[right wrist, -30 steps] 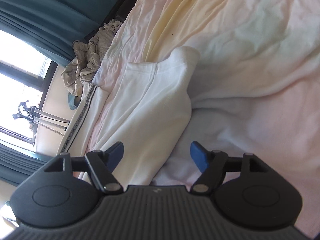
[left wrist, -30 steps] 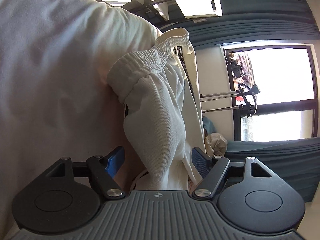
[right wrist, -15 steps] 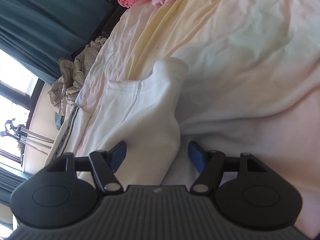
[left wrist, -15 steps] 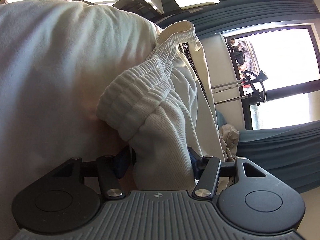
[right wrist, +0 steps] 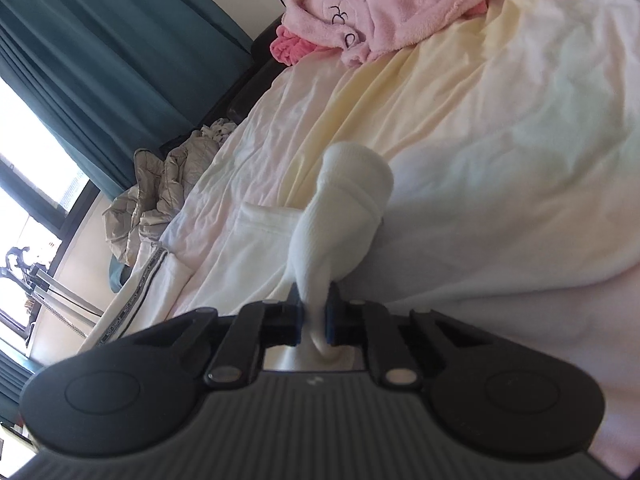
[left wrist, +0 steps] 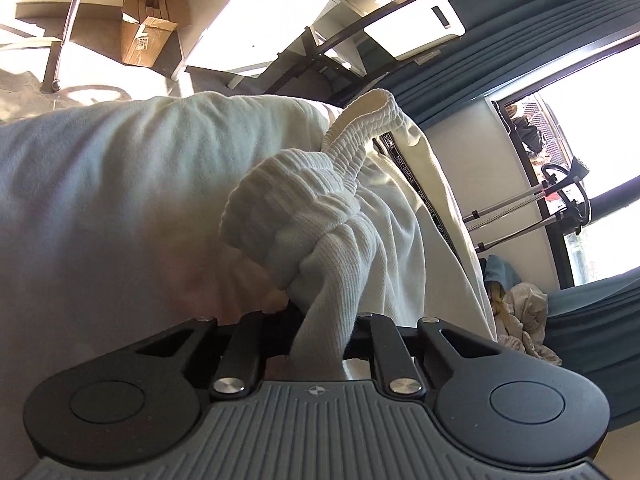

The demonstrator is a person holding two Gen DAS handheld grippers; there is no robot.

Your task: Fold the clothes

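Observation:
White sweatpants [left wrist: 360, 232] with an elastic ribbed waistband [left wrist: 352, 140] and a black-lettered side stripe lie on the bed. My left gripper [left wrist: 320, 328] is shut on bunched fabric just below the waistband. In the right wrist view my right gripper [right wrist: 314, 320] is shut on the ribbed cuff end [right wrist: 348, 200] of the same white sweatpants [right wrist: 248, 256]; the cuff stands up above the blue pads [right wrist: 331, 320]. The rest of the leg lies flat toward the left.
The bed sheet [right wrist: 500, 140] is pale yellow and pink and wrinkled. A pink fluffy garment [right wrist: 380, 4] lies at the bed's far end. A beige jacket [right wrist: 160, 196] sits beside the bed near teal curtains [right wrist: 100, 60]. A cardboard box [left wrist: 148, 24] shows in the left wrist view.
Both grippers closed from open onto the sweatpants. The left took the fabric below the waistband, the right took the leg cuff, which now bunches up between the pads.

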